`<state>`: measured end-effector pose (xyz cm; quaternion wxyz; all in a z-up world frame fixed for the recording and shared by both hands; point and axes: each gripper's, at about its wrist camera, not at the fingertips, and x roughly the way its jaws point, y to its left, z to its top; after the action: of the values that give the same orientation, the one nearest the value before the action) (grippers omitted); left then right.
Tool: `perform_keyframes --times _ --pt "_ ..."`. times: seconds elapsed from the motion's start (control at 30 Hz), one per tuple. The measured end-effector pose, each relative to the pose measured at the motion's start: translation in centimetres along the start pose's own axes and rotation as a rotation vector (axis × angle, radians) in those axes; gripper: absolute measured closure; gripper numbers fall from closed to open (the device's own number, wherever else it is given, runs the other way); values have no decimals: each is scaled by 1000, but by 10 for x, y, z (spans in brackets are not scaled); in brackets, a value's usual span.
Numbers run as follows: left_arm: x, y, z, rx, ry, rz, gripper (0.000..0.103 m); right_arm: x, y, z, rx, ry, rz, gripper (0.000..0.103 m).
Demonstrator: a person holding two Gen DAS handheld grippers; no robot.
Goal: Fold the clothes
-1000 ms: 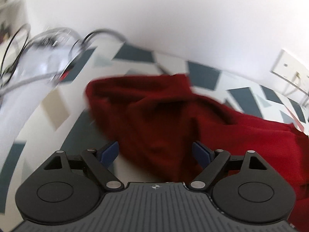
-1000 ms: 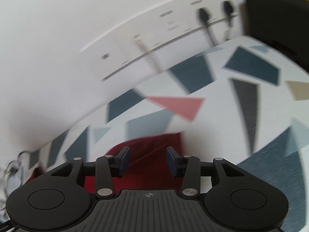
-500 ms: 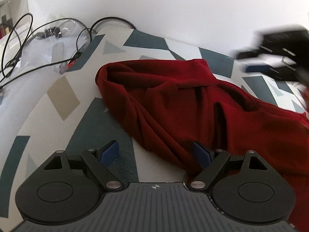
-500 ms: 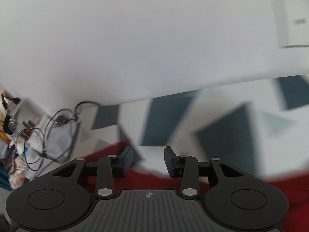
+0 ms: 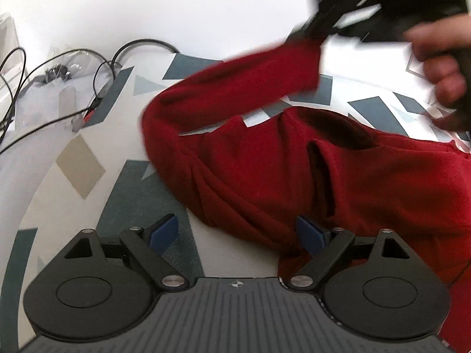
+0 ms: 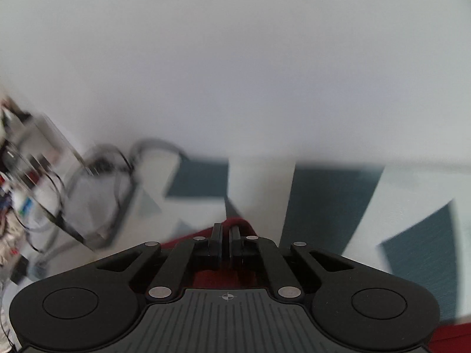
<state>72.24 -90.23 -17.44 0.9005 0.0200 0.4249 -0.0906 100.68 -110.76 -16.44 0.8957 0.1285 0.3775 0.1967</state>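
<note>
A: Where's the red garment (image 5: 338,176) sitting?

B: Most of it lies crumpled on the patterned surface (image 5: 79,164), spread from the middle out to the right edge of the left wrist view. One sleeve (image 5: 244,88) is lifted off the surface and stretches up toward the top right.

A: What's lifting it?

B: The right gripper (image 6: 226,234). In its own camera the jaws are clenched on a fold of red cloth, with only a thin gap between them. In the left view that gripper shows as a blurred black shape at the sleeve's upper end, with the person's right hand (image 5: 441,61) wrapped round its handle.

A: And the left gripper (image 5: 237,229)?

B: Its jaws are released, spread wide, hanging low over the near edge of the garment. The right blue pad (image 5: 309,234) lies over the cloth; whether it touches I cannot tell. The left pad is over bare surface.

A: Anything else around?

B: Black cables (image 5: 97,67) loop at the far left corner of the surface, near a white wall (image 5: 176,6). The right view is heavily blurred
</note>
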Motion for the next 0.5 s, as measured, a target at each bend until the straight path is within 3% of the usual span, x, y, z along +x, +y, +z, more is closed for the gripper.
perform_keyframes --times 0.17,0.3,0.37,0.5 --pt "6 -13 -2 95 -8 27 11 -128 -27 17 18 -259 -19 100" --pt "7 -12 -2 124 -18 36 7 -226 -77 0 106 -439 -141 100" --pt "8 -12 -2 133 -21 42 6 -256 -113 -22 182 -451 -240 100" --pt "8 -14 0 158 -34 66 6 -274 -181 -78 397 -361 -390 100"
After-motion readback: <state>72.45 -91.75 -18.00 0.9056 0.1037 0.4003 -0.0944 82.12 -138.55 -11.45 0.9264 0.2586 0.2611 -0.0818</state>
